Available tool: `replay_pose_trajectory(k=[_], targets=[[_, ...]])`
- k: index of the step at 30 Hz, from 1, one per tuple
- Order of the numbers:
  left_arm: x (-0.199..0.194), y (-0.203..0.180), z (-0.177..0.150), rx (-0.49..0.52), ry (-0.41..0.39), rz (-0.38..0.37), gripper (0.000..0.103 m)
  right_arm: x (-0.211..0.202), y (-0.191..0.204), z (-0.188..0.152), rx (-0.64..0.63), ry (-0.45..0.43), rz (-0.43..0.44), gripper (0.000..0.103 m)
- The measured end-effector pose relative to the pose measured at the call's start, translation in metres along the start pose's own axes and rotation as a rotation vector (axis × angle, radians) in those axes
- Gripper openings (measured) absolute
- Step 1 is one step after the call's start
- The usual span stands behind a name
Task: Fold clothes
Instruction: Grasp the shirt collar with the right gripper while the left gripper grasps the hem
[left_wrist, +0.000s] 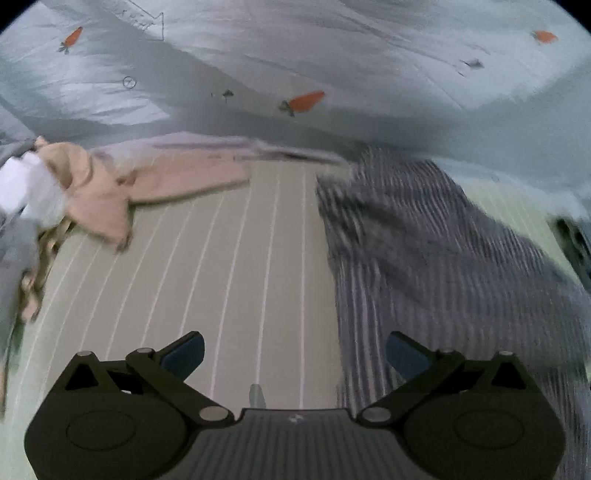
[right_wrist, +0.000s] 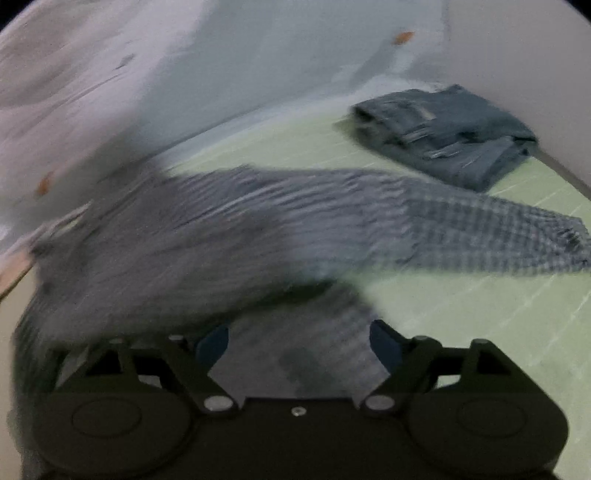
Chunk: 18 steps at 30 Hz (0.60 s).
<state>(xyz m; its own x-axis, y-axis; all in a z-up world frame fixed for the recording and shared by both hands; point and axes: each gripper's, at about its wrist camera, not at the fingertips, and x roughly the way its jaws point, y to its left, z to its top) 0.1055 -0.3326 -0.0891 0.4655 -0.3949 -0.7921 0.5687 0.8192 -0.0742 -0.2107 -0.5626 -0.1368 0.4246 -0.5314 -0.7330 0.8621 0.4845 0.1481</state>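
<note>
A blue-and-white checked garment (left_wrist: 424, 258) lies spread on the pale green striped bed sheet (left_wrist: 229, 258), to the right of my left gripper (left_wrist: 295, 356), which is open over bare sheet with nothing between its fingers. In the right wrist view the same checked garment (right_wrist: 258, 236) stretches across the frame, a sleeve reaching right; it is blurred. My right gripper (right_wrist: 299, 339) is open, hovering just above the garment's near edge, with cloth showing between the fingers but not clamped.
A pink garment (left_wrist: 155, 184) lies crumpled at the left with white cloth (left_wrist: 26, 188) and other clothes beside it. A folded pair of blue jeans (right_wrist: 450, 136) sits at the far right. A grey quilt with carrot print (left_wrist: 303, 101) bounds the back.
</note>
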Motion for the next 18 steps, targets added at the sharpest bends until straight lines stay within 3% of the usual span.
replay_pose_trajectory(k=[5, 9, 11, 12, 13, 14, 16, 17, 18], targets=[[0.065, 0.008, 0.067, -0.078, 0.018, -0.003, 0.102, 0.050, -0.033, 0.044, 0.020, -0.040, -0.050, 0.087], [0.114, 0.014, 0.096, -0.135, 0.068, -0.033, 0.095, 0.079, -0.048, 0.069, 0.021, -0.040, -0.032, 0.087], [0.136, 0.012, 0.105, -0.147, 0.096, -0.046, 0.091, 0.089, -0.050, 0.073, 0.019, -0.014, -0.005, 0.082], [0.143, 0.011, 0.106, -0.147, 0.109, -0.049, 0.085, 0.094, -0.050, 0.075, 0.021, 0.003, 0.010, 0.077], [0.150, 0.010, 0.108, -0.148, 0.122, -0.053, 0.076, 0.097, -0.050, 0.076, 0.023, 0.018, 0.025, 0.061], [0.157, 0.009, 0.109, -0.149, 0.135, -0.056, 0.072, 0.095, -0.049, 0.077, 0.017, 0.014, 0.028, 0.038], [0.163, 0.009, 0.109, -0.167, 0.152, -0.061, 0.047, 0.093, -0.046, 0.079, 0.006, 0.006, 0.034, 0.020], [0.165, 0.009, 0.110, -0.187, 0.158, -0.072, 0.021, 0.091, -0.045, 0.081, 0.000, 0.001, 0.037, 0.012], [0.165, 0.009, 0.111, -0.209, 0.159, -0.078, 0.012, 0.085, -0.042, 0.085, -0.007, -0.029, 0.043, 0.012]])
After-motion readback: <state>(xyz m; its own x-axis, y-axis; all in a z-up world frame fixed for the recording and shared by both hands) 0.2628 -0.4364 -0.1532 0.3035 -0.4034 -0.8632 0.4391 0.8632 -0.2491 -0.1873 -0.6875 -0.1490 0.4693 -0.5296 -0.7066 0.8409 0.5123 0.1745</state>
